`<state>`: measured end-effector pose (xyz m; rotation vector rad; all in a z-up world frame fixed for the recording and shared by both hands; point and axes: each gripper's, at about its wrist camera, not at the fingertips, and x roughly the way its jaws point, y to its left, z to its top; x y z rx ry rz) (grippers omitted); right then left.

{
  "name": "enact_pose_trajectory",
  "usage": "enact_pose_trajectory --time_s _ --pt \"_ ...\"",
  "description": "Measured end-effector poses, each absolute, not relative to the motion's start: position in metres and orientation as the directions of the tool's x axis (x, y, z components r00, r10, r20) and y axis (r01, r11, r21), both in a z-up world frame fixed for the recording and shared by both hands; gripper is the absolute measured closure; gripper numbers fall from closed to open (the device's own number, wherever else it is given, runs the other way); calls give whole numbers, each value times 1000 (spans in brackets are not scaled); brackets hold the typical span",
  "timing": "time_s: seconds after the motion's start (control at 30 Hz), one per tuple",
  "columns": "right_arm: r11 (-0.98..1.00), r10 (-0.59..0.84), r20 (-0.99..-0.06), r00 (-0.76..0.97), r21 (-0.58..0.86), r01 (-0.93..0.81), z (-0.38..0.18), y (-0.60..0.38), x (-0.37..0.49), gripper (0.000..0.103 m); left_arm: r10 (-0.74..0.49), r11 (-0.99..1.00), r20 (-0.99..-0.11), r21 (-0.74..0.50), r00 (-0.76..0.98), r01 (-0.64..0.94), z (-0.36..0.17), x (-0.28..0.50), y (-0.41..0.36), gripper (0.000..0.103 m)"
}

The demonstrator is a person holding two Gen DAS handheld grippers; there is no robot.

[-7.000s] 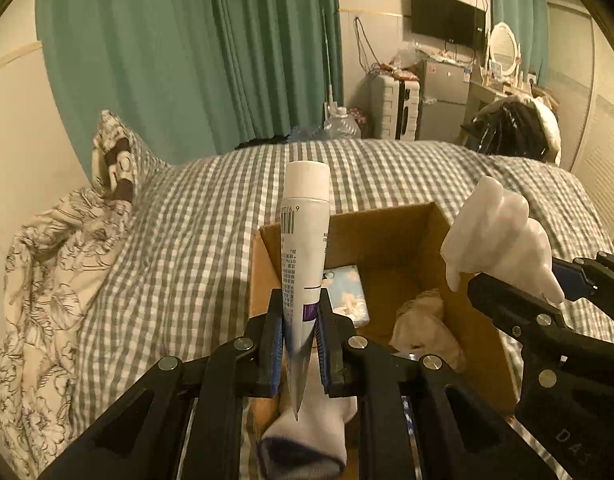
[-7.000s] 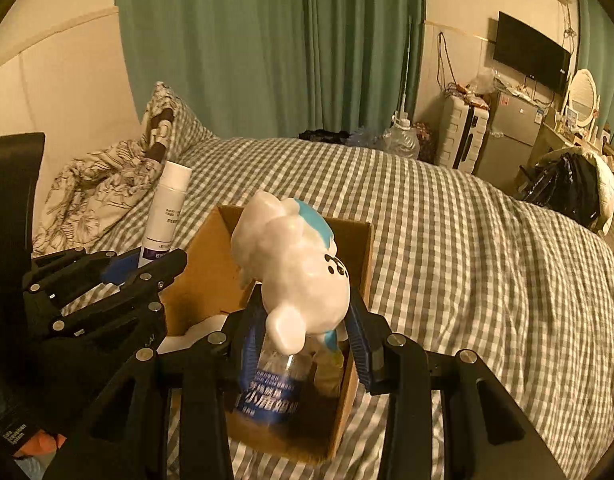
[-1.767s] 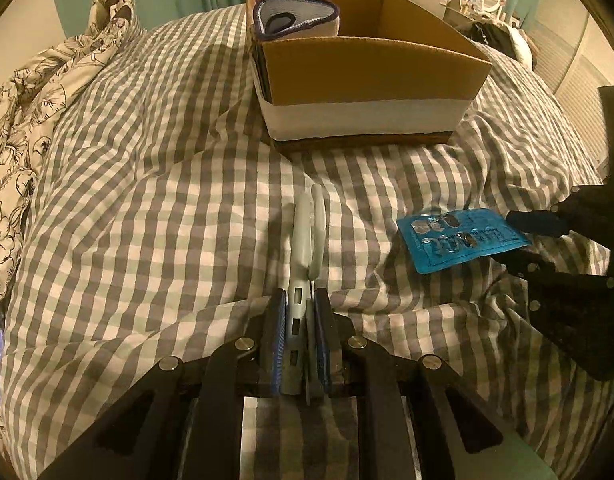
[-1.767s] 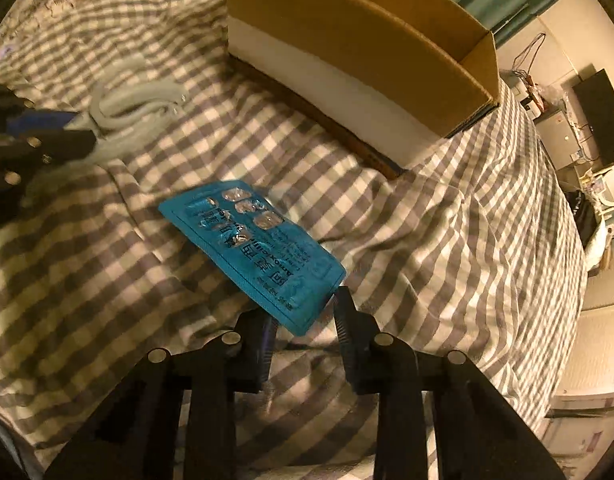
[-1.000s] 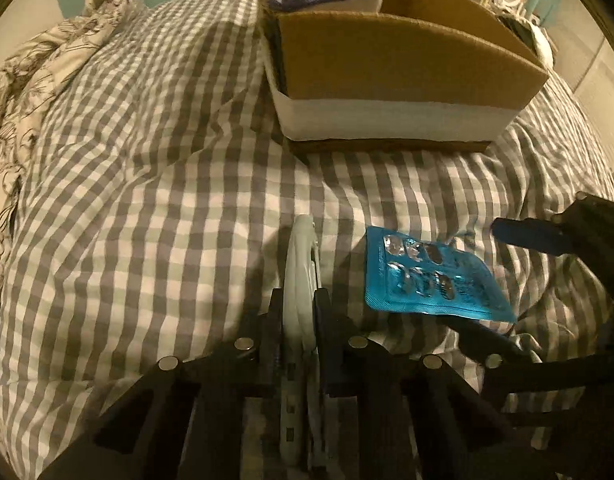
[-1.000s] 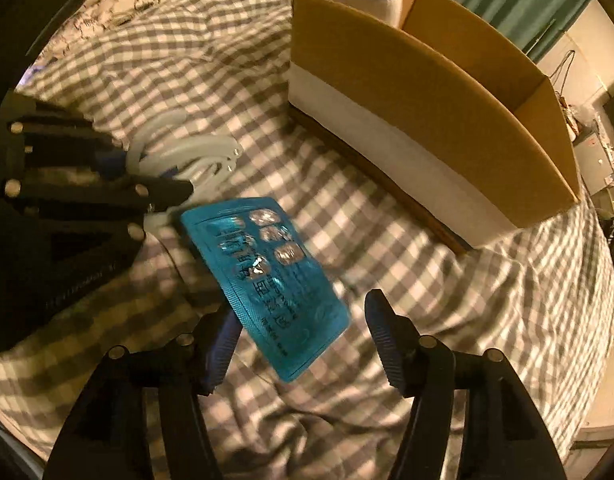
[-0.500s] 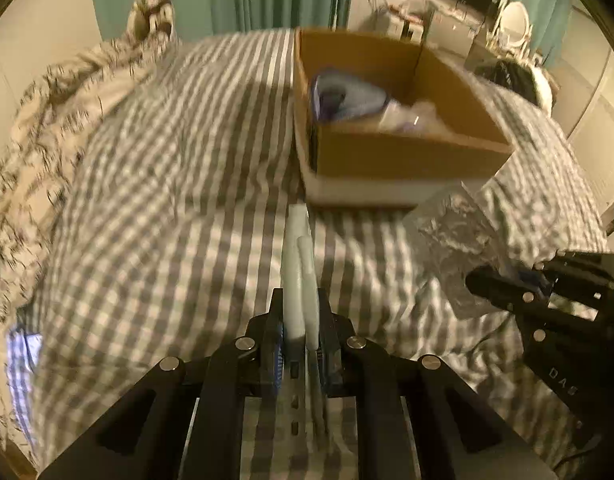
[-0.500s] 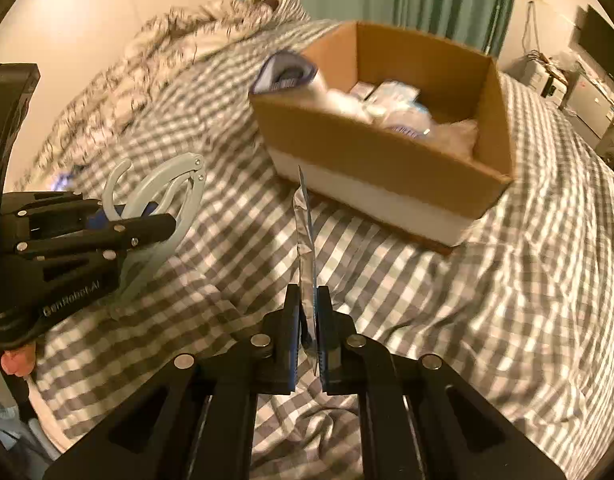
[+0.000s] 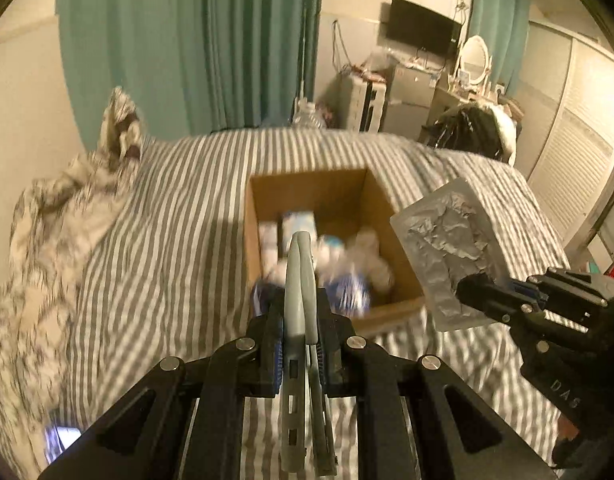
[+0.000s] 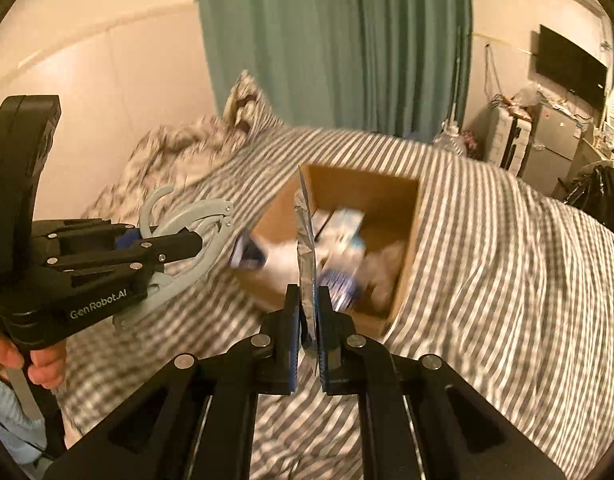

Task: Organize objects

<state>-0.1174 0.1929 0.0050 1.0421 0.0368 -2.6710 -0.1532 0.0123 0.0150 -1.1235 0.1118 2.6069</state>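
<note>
Change: both my grippers now ride higher, looking down into the cardboard box, not at its side.
Left gripper: clenched on the grey folding hanger.
Right gripper: clenched on the blister pack, foil side showing in the left view.
Clearance: both held above checked bedding, near the box's front rim.
Contents: blurred, probably a sock and bottle.
Writing: "GenRobot.AI" on the left gripper.

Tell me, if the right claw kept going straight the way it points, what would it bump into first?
Probably the cardboard box on the bed: the right claw, shut on a blister pack, points at its open top. Depth is unclear, so it might reach the jumbled things inside first.
</note>
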Motion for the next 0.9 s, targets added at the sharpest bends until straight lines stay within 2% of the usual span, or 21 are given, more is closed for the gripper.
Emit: enact_pose_trajectory --time_s 0.3,0.63,0.67,0.73,0.8,0.83,0.87,0.9 --pt "-974 -225 -662 -715 122 193 9 205 -201 96 245 -948 -713 -35 -657 -316 20 -238 48 90" --pt "-982 -191 -712 -676 148 121 -45 220 -255 96 216 -943 -775 -8 -594 -332 -41 -297 70 88" --pt "-984 -180 -713 -678 138 117 -47 221 -255 94 207 -944 -779 0 -592 -330 -45 -299 71 88" --pt "-986 -164 -711 -684 123 109 -47 225 -253 81 206 -944 -781 0 -589 -331 -47 -299 72 87" --pt "-988 -152 -698 -700 112 102 -41 227 -247 58 206 -944 -779 0 -592 -329 -44 -297 72 79" --pt "-989 -147 -686 -712 109 99 -35 228 -243 57 201 -946 -775 4 -599 -324 -40 -295 72 64" --pt "-989 -145 -679 -720 106 99 -30 228 -239 56 193 -950 -763 11 -616 -311 -33 -290 70 44" --pt "-990 -140 -671 -728 101 98 -24 229 -234 56 191 -953 -753 12 -629 -304 -28 -287 68 37"
